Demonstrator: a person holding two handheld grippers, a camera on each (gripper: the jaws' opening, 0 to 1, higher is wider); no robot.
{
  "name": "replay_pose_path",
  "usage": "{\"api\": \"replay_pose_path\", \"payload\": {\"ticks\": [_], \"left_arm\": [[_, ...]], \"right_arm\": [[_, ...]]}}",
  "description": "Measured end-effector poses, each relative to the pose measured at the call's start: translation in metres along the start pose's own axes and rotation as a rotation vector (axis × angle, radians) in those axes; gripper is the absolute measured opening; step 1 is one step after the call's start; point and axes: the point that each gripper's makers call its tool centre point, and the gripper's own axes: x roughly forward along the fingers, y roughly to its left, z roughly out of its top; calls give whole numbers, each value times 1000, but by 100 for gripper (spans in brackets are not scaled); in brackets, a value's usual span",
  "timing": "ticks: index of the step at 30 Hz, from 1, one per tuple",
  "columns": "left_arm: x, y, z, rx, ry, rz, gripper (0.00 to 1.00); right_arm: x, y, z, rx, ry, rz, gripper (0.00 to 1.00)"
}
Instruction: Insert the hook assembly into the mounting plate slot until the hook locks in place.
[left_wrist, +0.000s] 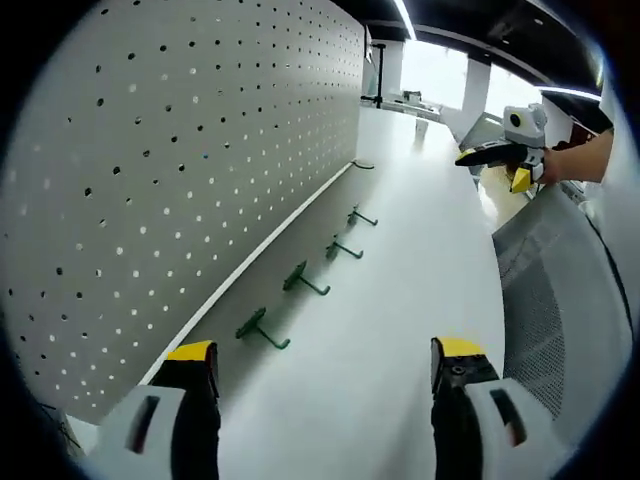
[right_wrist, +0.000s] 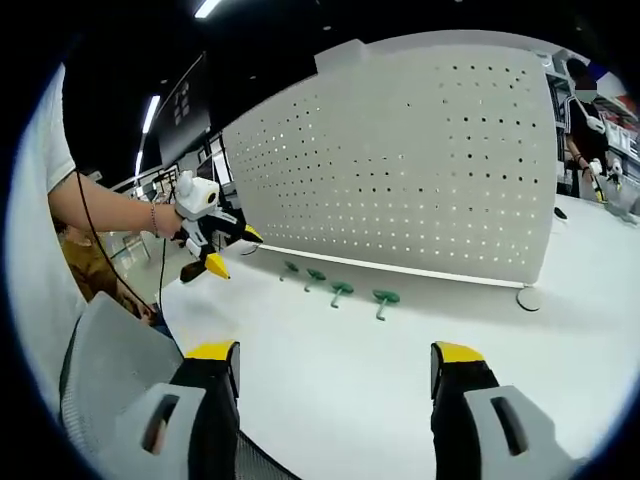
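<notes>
Both hand-held grippers hover over the white table (right_wrist: 400, 390), jaws wide apart and empty: the left hand-held gripper (left_wrist: 325, 365) nearest, the right hand-held gripper (right_wrist: 325, 365) further back. Ahead of the left one, four green metal hooks (left_wrist: 262, 331) lie in a row along the table's back edge, stems pointing outward, beneath the upright grey perforated pegboard (left_wrist: 200, 130).

The pegboard (left_wrist: 180, 150) runs past the left gripper view's near and top edges. The four green hooks (right_wrist: 335, 290) look too small in the right gripper view to make out their backs. The grey chair (left_wrist: 560, 300) is cut off at the right.
</notes>
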Motion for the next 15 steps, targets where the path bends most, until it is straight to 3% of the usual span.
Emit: {"api": "replay_pose_path", "payload": {"ticks": [15], "left_arm": [[14, 15, -10, 129, 94, -69, 88]], "right_arm": [[0, -1, -5, 10, 9, 0, 75]]}}
